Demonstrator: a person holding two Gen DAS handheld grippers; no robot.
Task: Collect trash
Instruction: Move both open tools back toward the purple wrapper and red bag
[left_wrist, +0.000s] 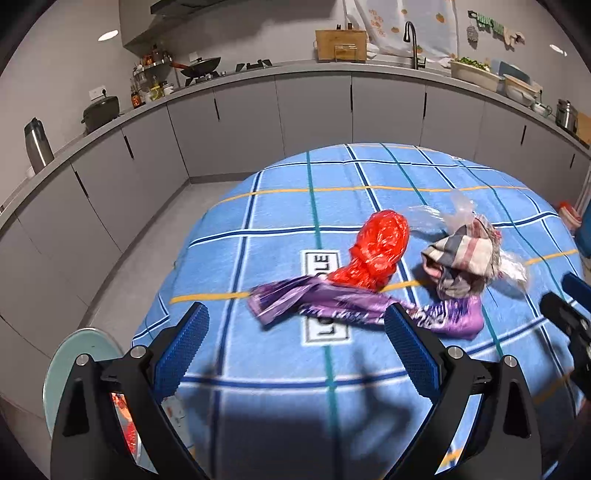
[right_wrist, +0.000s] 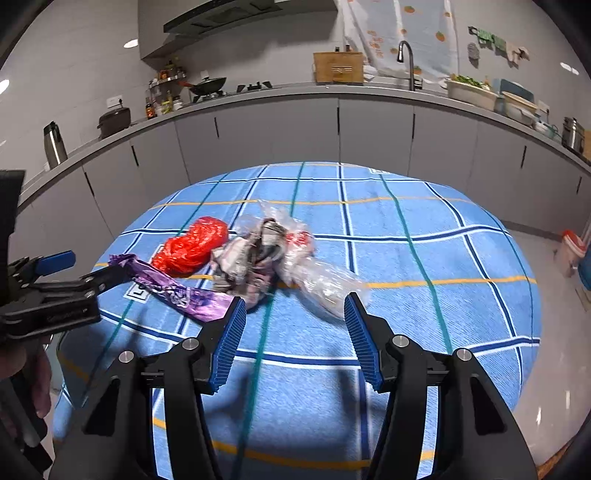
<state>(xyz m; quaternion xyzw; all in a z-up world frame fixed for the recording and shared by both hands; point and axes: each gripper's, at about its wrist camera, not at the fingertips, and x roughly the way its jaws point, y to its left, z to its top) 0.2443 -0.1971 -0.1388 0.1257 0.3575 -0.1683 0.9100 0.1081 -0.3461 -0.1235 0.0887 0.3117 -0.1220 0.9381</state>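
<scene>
Nothing collected yet, I judge: red bag (left_wrist: 376, 249), purple wrapper (left_wrist: 332, 306) and crumpled wad (left_wrist: 461, 266) lie mid-tabletop (left_wrist: 280, 221). My left gripper (left_wrist: 295, 343) and right gripper (right_wrist: 295, 339) hang wide-jawed, empty.

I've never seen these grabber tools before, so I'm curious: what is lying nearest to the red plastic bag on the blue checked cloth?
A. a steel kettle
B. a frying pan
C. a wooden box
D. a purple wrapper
D: the purple wrapper lies right against the red plastic bag on the blue checked cloth; the other things sit back on the counter.
</scene>
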